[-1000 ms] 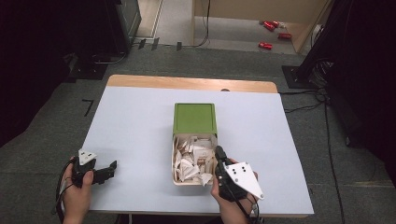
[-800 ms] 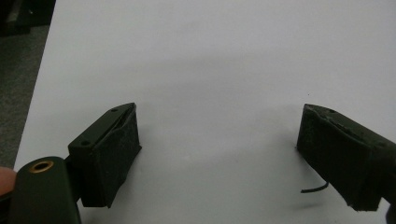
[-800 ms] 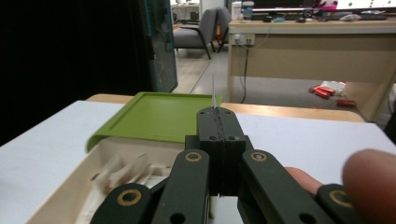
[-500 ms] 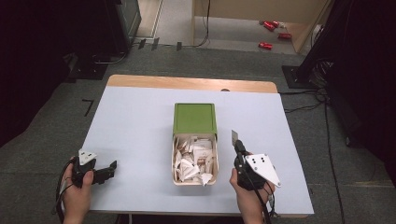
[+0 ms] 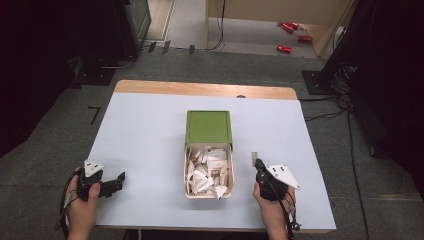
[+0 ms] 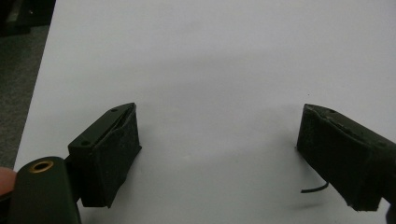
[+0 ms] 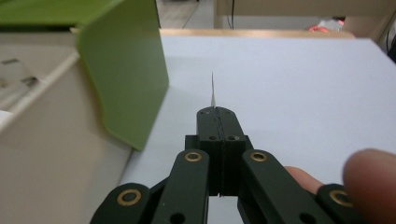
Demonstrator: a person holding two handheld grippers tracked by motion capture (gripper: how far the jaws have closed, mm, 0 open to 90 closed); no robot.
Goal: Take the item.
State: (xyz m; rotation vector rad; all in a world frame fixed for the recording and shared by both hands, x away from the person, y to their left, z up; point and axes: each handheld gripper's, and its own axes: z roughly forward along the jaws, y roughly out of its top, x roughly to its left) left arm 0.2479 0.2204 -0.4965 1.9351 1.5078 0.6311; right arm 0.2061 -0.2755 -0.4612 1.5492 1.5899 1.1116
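Observation:
A cream box (image 5: pixel 186 175) holds several white paper packets (image 5: pixel 207 170); its green lid (image 5: pixel 208 126) is slid back over the far half. Just right of the box, low over the table, my right gripper (image 5: pixel 257 162) is shut on a thin white slip (image 5: pixel 254 156). In the right gripper view the slip (image 7: pixel 213 88) stands edge-on out of the closed jaws of my right gripper (image 7: pixel 215 112), with the green lid (image 7: pixel 126 70) and the cream box wall (image 7: pixel 46 149) close on the left. My left gripper (image 5: pixel 119 181) rests at the table's front left, open and with nothing between its fingers (image 6: pixel 112 154).
The pale table (image 5: pixel 150 130) has a wooden strip along its far edge. Dark equipment and cables stand on the floor beyond and to the right. A person's hands hold both grippers at the table's near edge.
My right gripper has moved from over the box to its right side and come down, slip still in its jaws. The left gripper has stayed where it was.

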